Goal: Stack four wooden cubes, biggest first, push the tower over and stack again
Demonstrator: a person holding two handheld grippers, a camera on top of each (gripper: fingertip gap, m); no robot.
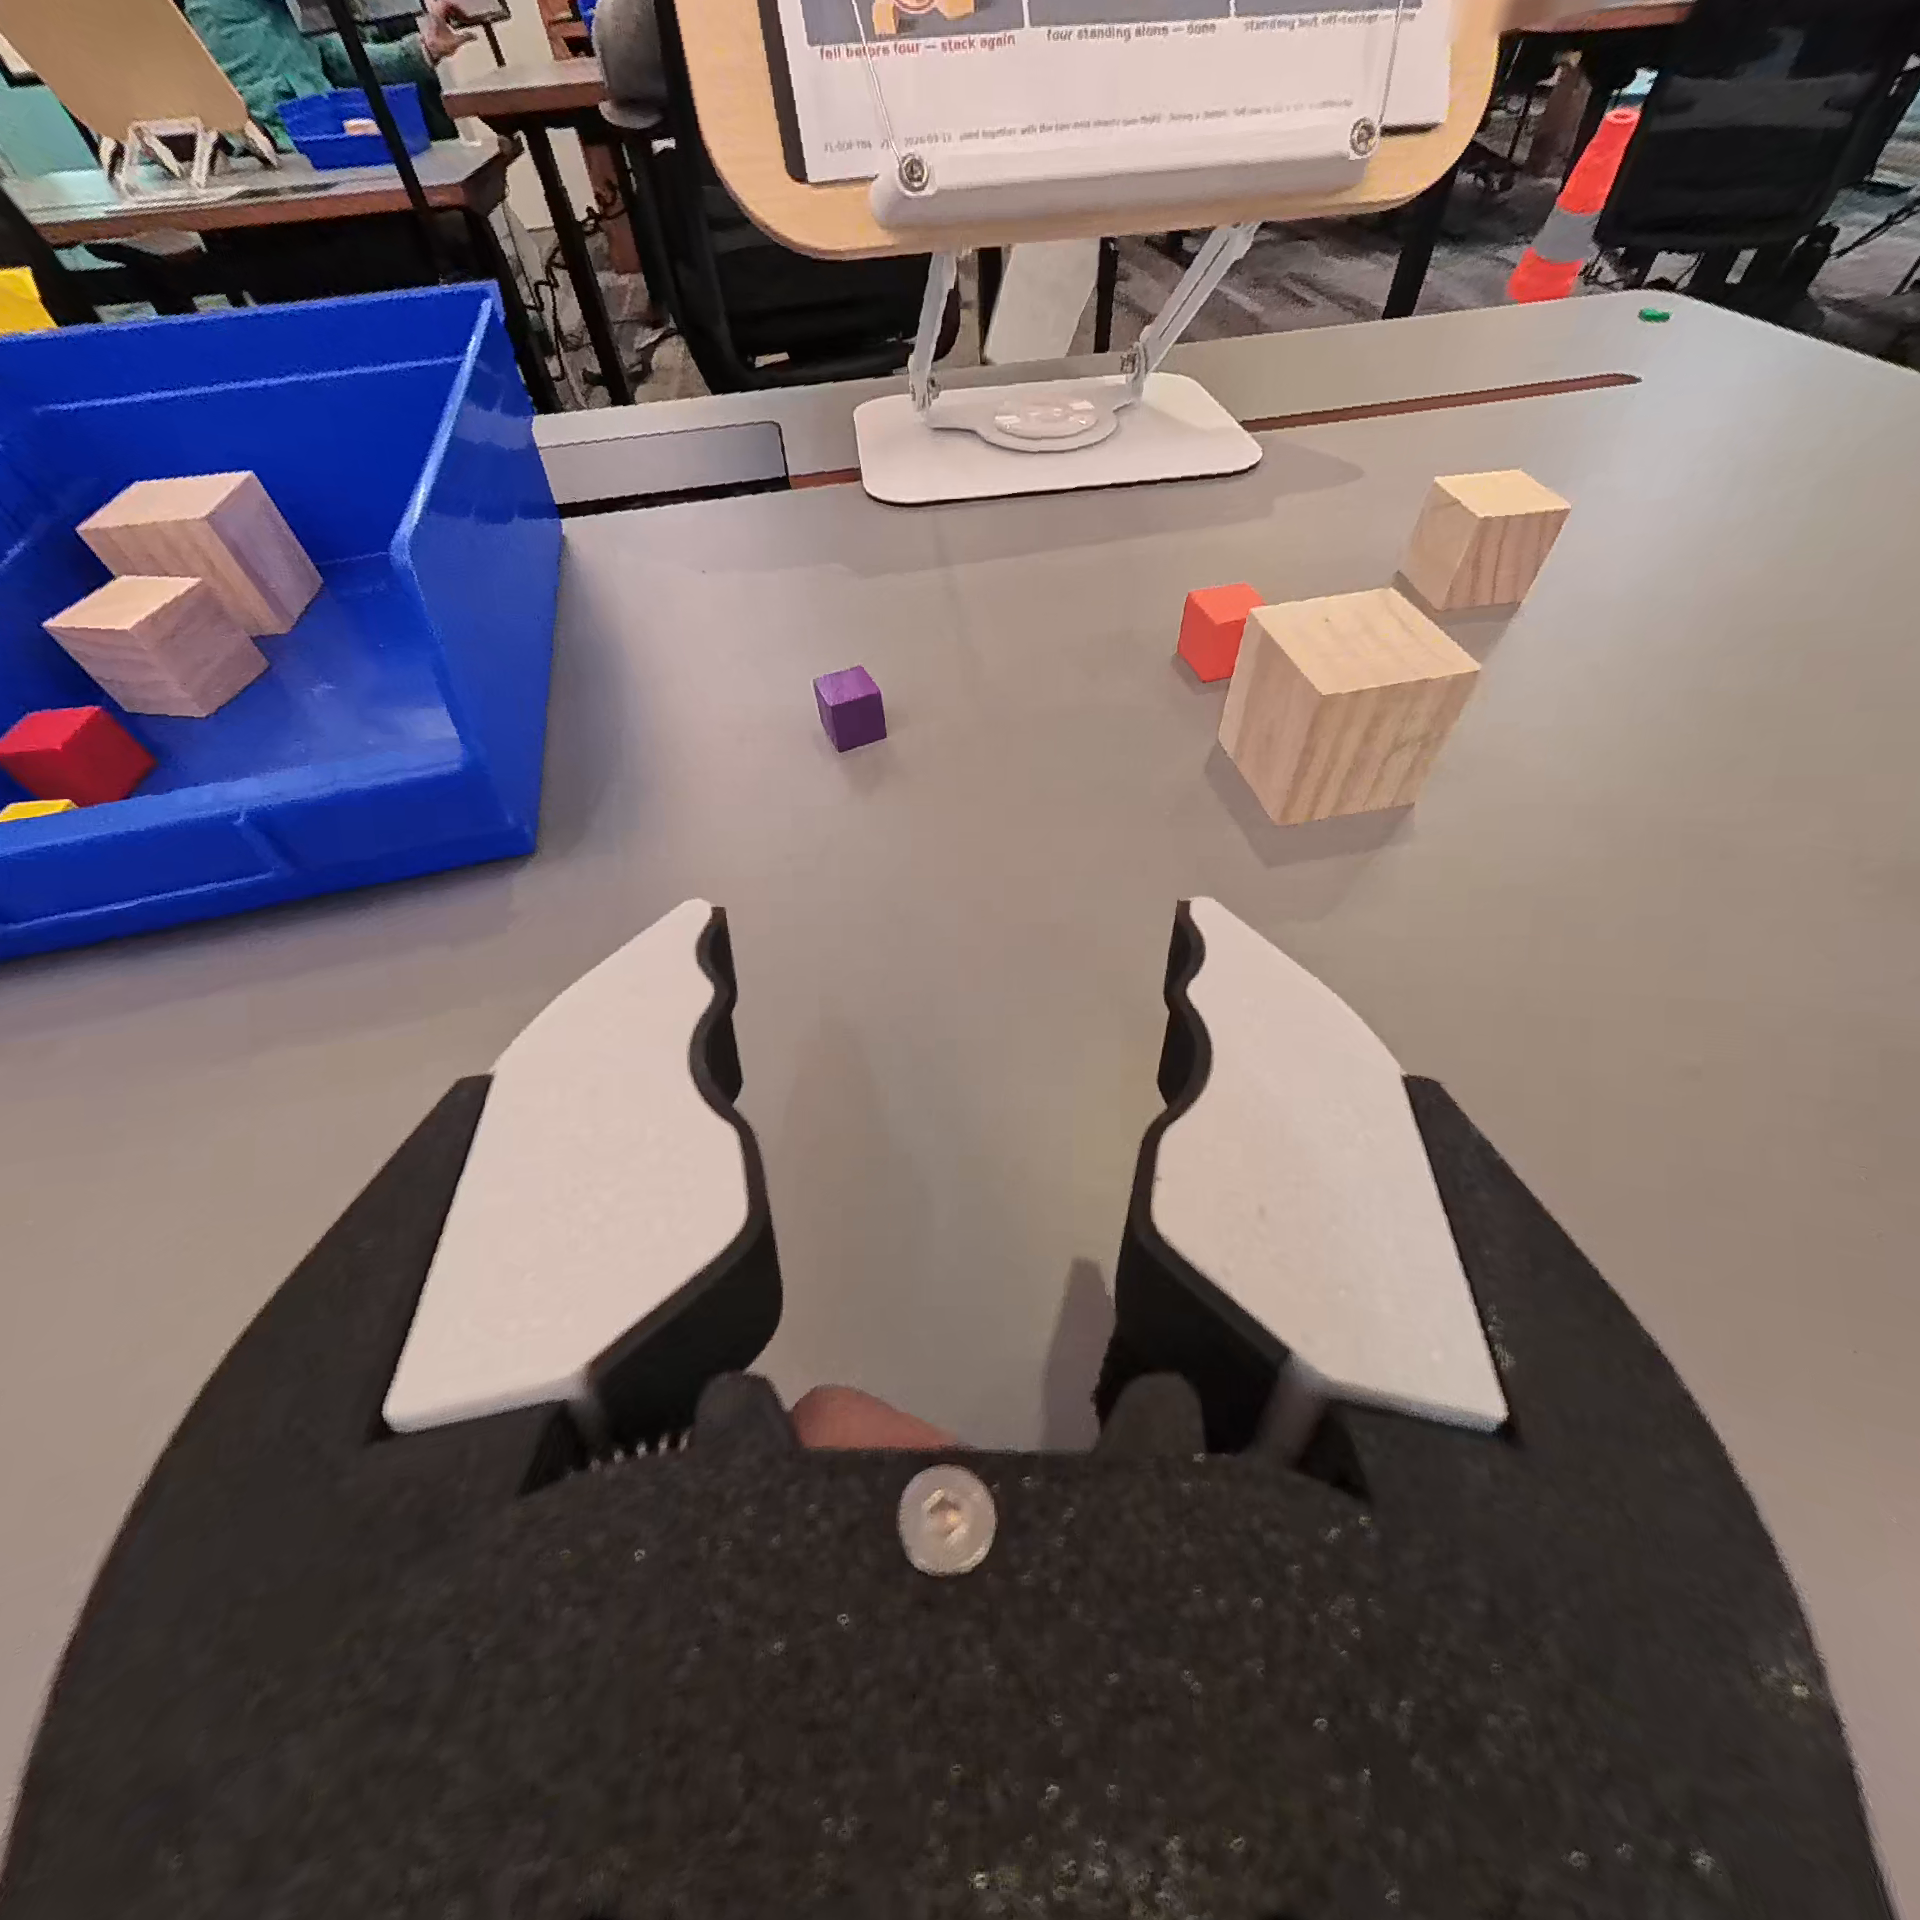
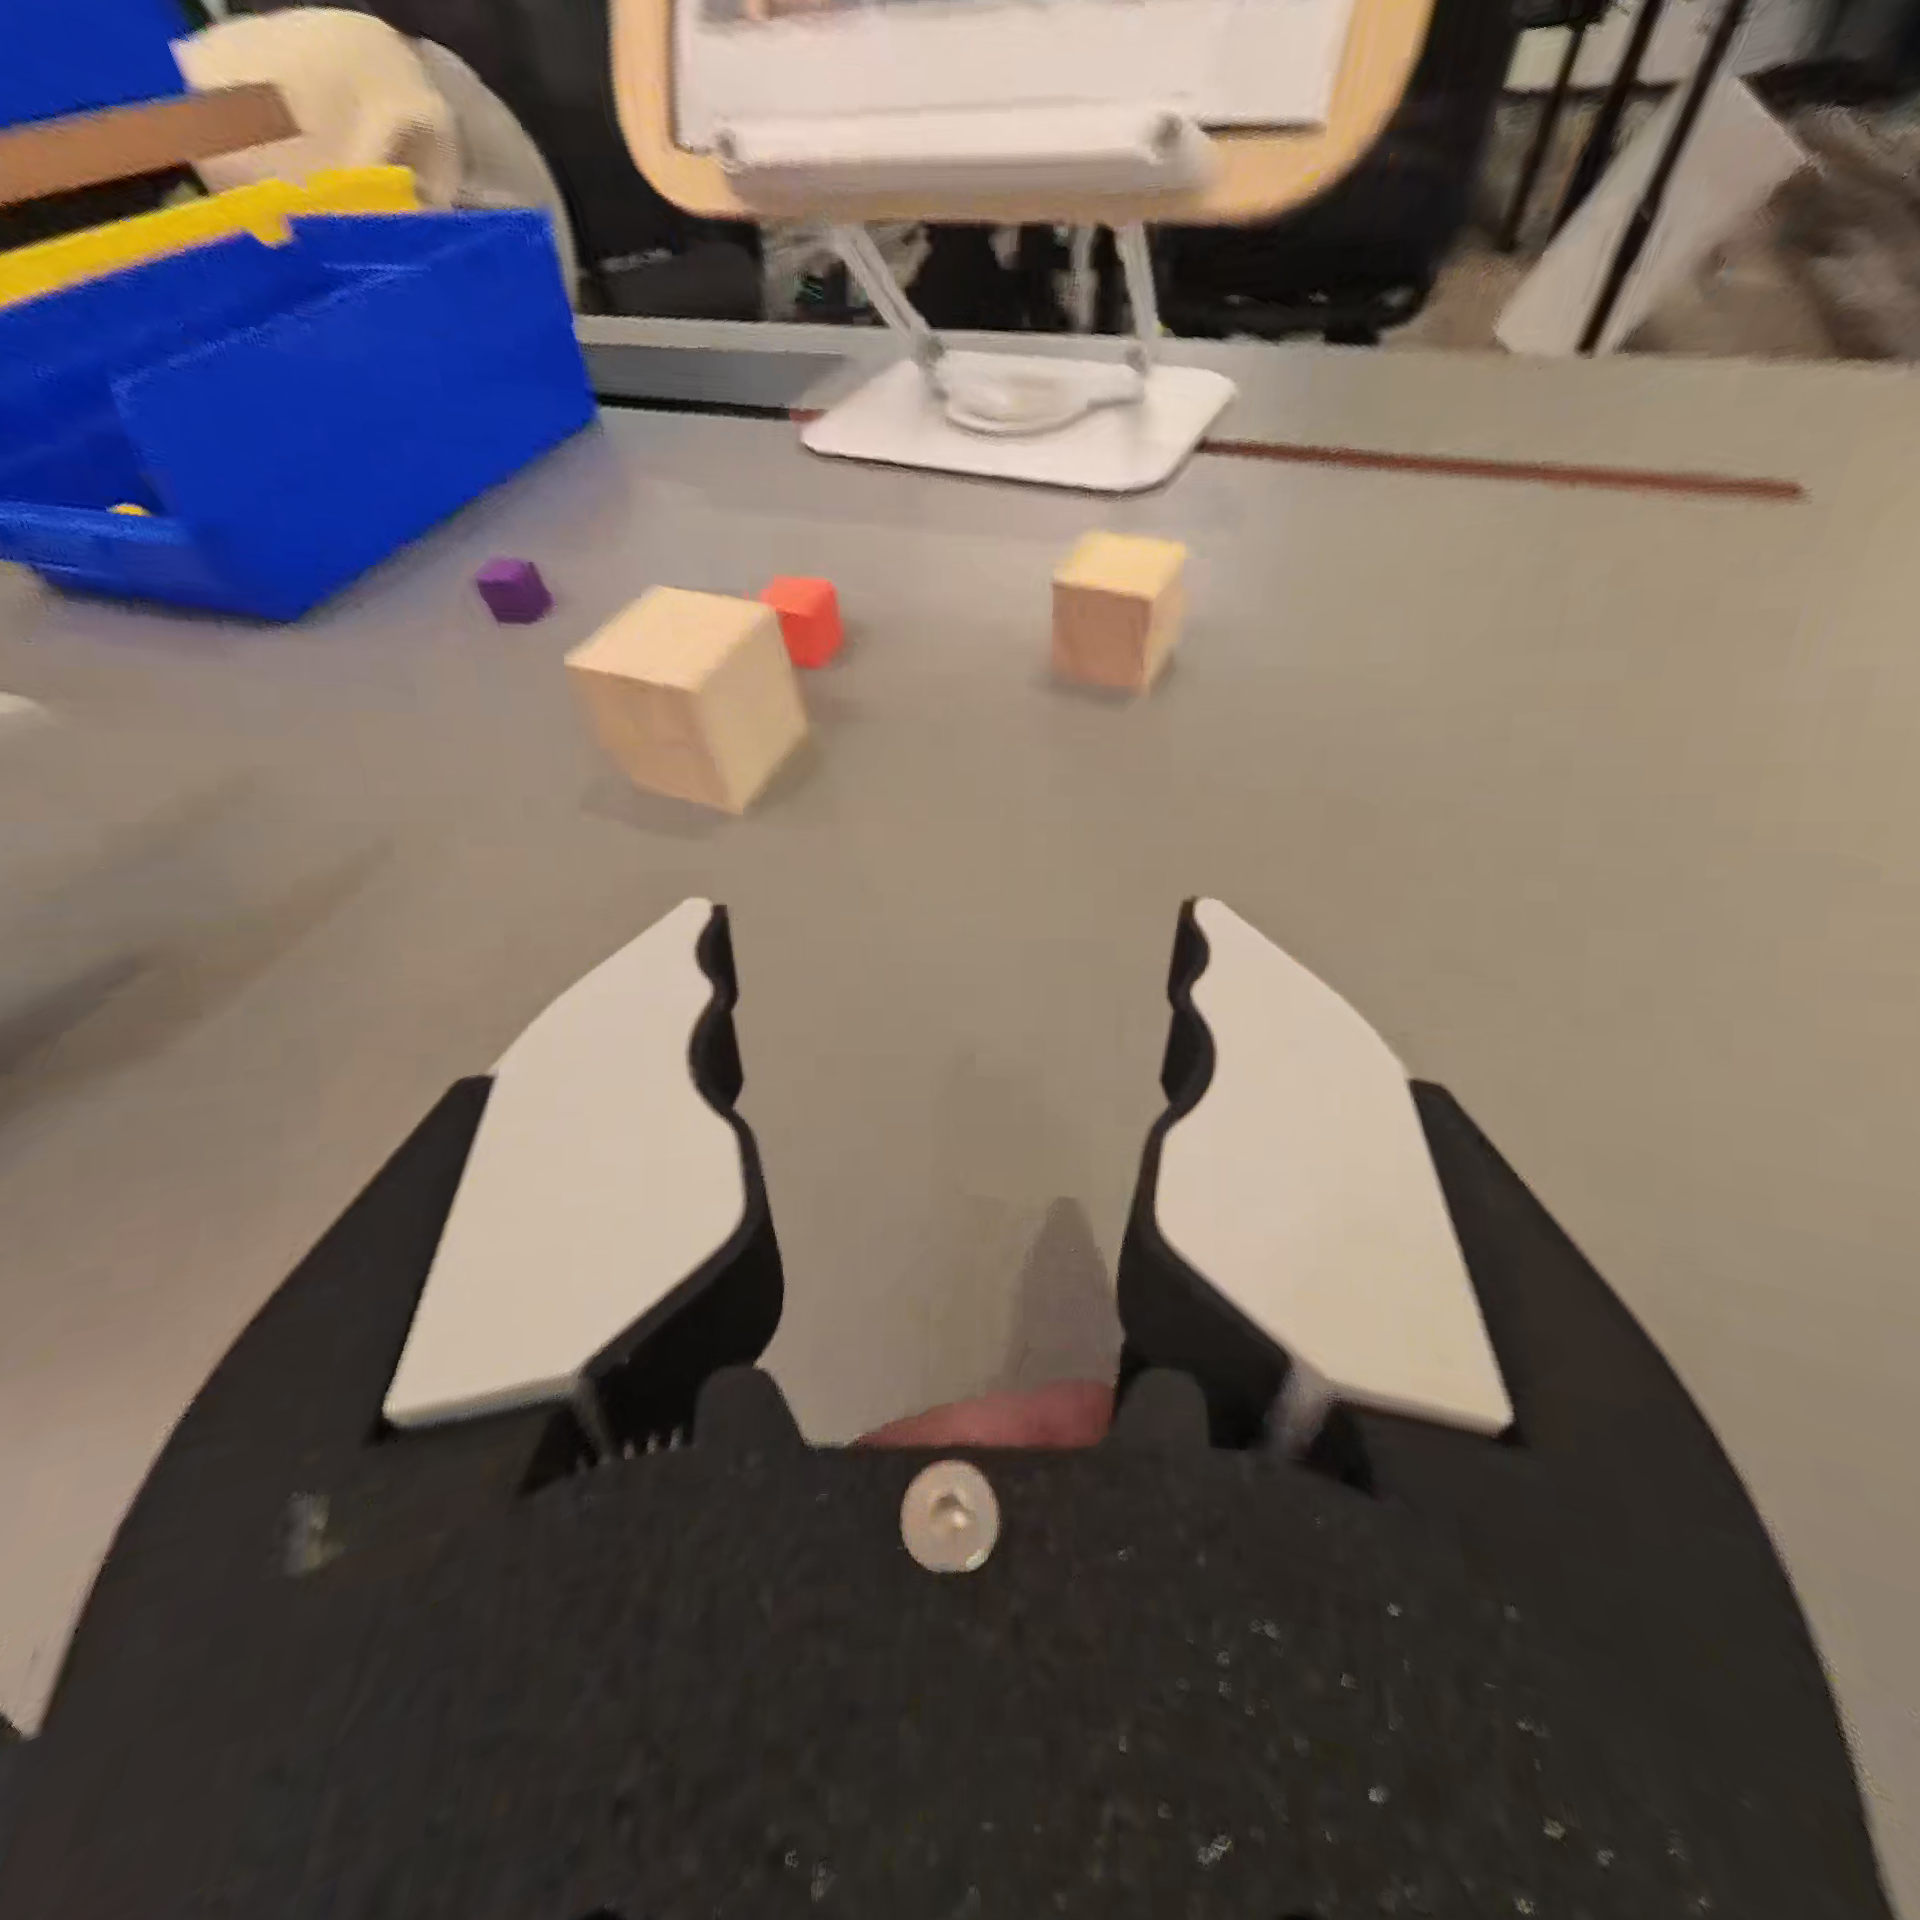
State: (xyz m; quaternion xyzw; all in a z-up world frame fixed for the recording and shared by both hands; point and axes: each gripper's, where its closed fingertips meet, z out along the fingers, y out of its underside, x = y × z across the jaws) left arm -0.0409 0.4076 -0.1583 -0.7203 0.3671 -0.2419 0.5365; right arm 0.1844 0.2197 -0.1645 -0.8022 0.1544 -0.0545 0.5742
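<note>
Right wrist view shows both your grippers (image 2: pixel 954 914) (image 1: pixel 951 914) spread and empty, so grabbing the smaller pale cube (image 2: pixel 1118 611) before the big one (image 2: pixel 688 698) would spoil the order.

A blue bin (image 1: pixel 457 582) sits at the counter's (image 1: pixel 935 831) left side; a white stand (image 1: pixel 1060 436) holds a wooden board (image 1: pixel 1101 218); an orange cone (image 1: pixel 1579 208) stands beyond.

Bin (image 1: pixel 457 582) left of cubes (image 1: pixel 1345 707)
</note>
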